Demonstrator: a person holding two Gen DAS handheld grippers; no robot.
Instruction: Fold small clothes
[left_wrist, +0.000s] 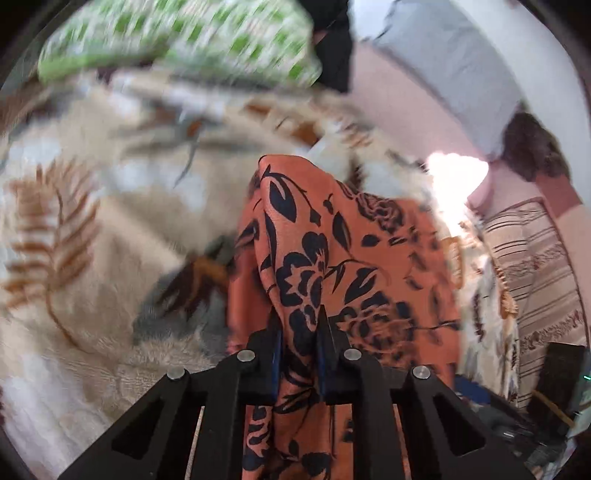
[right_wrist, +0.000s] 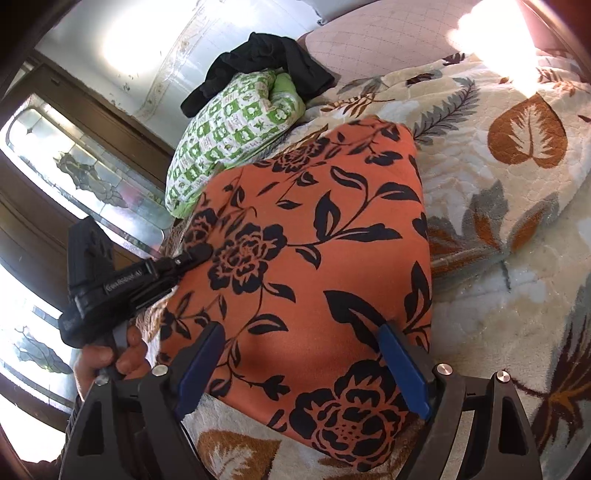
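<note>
The left tool (left_wrist: 298, 332) is clenched on a raised fold of the orange cloth (left_wrist: 332, 236), its pads (left_wrist: 277, 354) nearly together with fabric bunched between them. The right tool (right_wrist: 303, 365) stands wide, released, its pads (right_wrist: 402, 373) over the cloth's near edge. The cloth lies on the bed's leaf-print blanket (right_wrist: 517, 206). Only the right view shows the hand (right_wrist: 110, 362) on the left tool, and sharply the green pillow (right_wrist: 236, 133) with a black garment (right_wrist: 258, 62) on it.

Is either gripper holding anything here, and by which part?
The left gripper pinches a bunched fold at the orange floral cloth's side edge. The right gripper is open over the cloth, holding nothing.
</note>
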